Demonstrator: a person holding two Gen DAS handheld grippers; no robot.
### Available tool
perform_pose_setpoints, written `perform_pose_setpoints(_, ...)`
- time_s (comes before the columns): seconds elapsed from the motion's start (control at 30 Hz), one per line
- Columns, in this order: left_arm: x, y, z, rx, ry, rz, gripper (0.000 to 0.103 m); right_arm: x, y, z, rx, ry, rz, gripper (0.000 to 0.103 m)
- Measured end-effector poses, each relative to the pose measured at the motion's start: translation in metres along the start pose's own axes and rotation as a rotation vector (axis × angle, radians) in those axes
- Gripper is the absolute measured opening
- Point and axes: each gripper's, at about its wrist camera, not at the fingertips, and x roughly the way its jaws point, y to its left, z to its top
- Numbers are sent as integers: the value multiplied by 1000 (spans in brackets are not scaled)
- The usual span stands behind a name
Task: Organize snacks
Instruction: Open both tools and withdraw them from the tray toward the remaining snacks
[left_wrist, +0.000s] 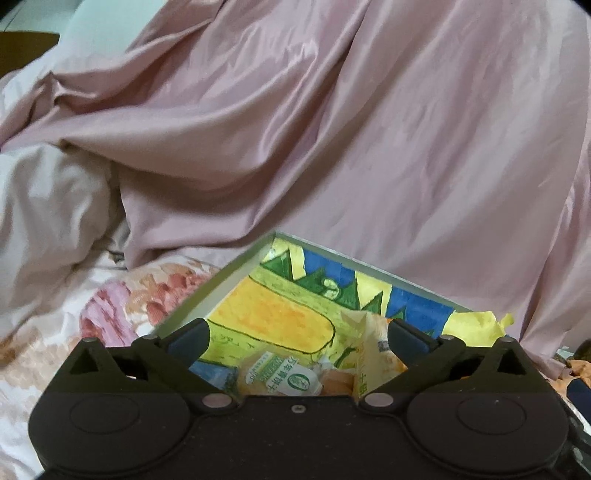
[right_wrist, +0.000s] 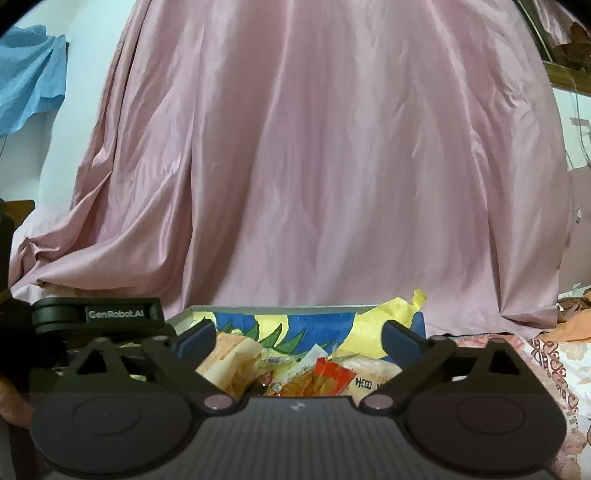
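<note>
Snacks (right_wrist: 295, 369) are lying piled in the painted box (left_wrist: 221, 280) just below both tongs, left tongs (left_wrist: 295, 336) and right tongs (right_wrist: 299, 336), which are hanging spread wide, gripping nothing; gathering looks largely done, though tidying may be remaining.

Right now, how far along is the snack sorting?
Done: several snack packets already lie in the colourfully lined box. In hand: nothing; the left hand-held gripper and right hand-held gripper are both open and empty over the box. Left: no loose snacks are visible outside.
</note>
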Motion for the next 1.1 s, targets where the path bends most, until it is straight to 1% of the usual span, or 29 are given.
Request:
perform_pose_setpoints(0.17,-21,3,5,15,-44,-2,102,-12,3,4,-6,-44,-4,103)
perform_pose_setpoints(0.33,-46,11,6,38,-70,0,102,-28,7,8,-14,-75,-8,103)
perform_pose_setpoints(0.43,-61,18,5,51,-76,5,102,-41,13,8,-35,-94,-4,103)
perform_pose_setpoints(0.67,-95,36,-5,72,-75,12,102,-75,29,8,-90,-127,36,103)
perform_pose_setpoints(0.83,-115,50,-14,95,-62,20,102,-94,41,5,-92,-110,60,103)
perform_pose_setpoints(1.03,-135,67,-32,124,-32,22,102,-118,49,-5,-85,-45,81,103)
perform_pose_setpoints(1.1,-139,73,-39,141,-4,4,102,-126,52,-8,-86,-13,74,103)
